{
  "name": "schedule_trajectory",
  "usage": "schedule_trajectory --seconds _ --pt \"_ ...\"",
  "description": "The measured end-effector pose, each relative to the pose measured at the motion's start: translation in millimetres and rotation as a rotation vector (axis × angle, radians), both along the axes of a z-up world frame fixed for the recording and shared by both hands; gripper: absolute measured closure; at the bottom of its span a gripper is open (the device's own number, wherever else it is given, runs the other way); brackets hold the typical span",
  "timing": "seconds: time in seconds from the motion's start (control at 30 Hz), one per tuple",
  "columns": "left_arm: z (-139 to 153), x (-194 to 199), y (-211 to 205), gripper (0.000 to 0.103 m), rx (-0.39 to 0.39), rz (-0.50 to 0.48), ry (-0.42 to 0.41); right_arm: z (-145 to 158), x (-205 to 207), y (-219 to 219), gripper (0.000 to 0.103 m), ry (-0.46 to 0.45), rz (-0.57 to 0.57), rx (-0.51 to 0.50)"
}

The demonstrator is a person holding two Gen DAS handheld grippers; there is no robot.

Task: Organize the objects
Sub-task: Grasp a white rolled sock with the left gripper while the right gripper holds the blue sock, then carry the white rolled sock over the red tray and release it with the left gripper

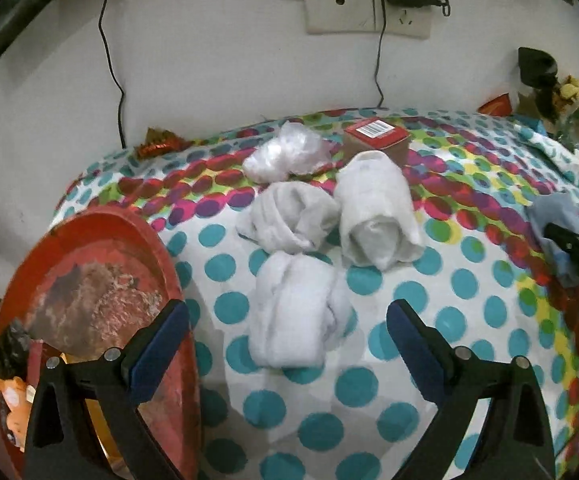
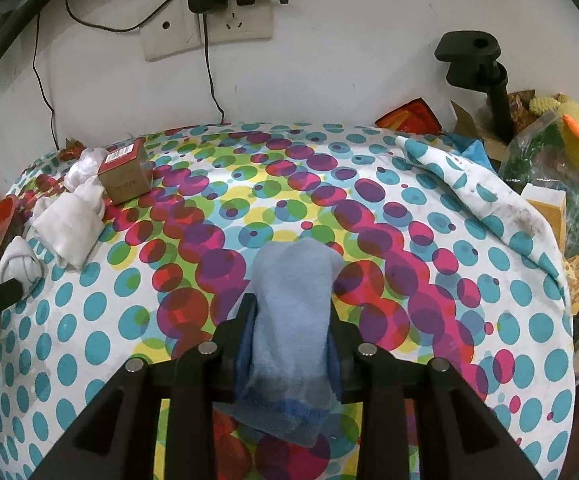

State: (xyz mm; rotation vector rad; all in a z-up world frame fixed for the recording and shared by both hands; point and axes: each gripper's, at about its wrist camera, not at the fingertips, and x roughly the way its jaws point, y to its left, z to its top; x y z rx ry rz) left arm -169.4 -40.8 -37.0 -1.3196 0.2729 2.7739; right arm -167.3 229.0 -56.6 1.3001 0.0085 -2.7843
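The right gripper (image 2: 292, 332) pinches the blue cloth (image 2: 293, 320) between its pads (left gripper (image 1: 287, 320) spread over white rolls (image 1: 293, 312)).

Soft matt knit cloth in white sock rolls (image 1: 289, 312) and blue sock (image 2: 293, 312); smooth printed cloth over surface (image 2: 369, 240); crinkly glossy plastic bag (image 1: 285, 156); matt cardboard box (image 2: 125, 176); worn, scuffed red tray (image 1: 89, 264).

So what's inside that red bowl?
In the red bowl you can see brownish crusty stuff and a small orange toy figure. The left gripper covers the rest of it.
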Motion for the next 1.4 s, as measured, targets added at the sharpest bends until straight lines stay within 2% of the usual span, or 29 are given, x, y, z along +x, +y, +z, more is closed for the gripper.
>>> schedule_trajectory --seconds 0.07,0.23,0.3,0.4,0.5,0.7,1.07,1.13,1.4 --pt "-1.2 -2.9 1.9 0.005 -0.012 -0.002 0.003 0.0 0.1 0.2 0.071 0.0 0.0 0.002" --pt "-12.2 -13.3 7.3 0.029 -0.012 -0.014 -0.048 0.0 0.2 -1.5 0.071 0.003 0.0 0.02" --pt "-18.6 -15.0 7.9 0.033 -0.009 -0.012 -0.063 0.0 0.2 -1.4 0.071 0.002 -0.001 0.014" --pt "-21.6 -13.9 7.9 0.046 0.028 -0.01 -0.065 0.0 0.4 -3.2 0.071 0.002 -0.002 0.015" --pt "-21.3 -15.8 8.2 0.057 0.015 0.003 -0.059 -0.2 -0.2 -1.9 0.071 0.001 -0.002 0.011" --pt "-19.7 -15.7 2.6 0.058 0.061 0.009 -0.071 -1.1 -1.2 0.4 0.071 -0.003 -0.005 -0.014" --pt "-15.2 10.0 -6.1 0.058 0.047 0.024 -0.063 -0.8 -1.5 -1.9 0.071 -0.003 -0.004 -0.006" --pt "-10.9 16.0 -7.2 0.058 0.039 0.022 -0.055 -0.7 -1.9 -1.8 0.071 -0.003 -0.004 -0.002" --pt "20.5 34.9 -17.4 0.058 0.111 0.006 -0.013 0.2 -1.8 -3.0 0.071 -0.001 -0.003 0.012"
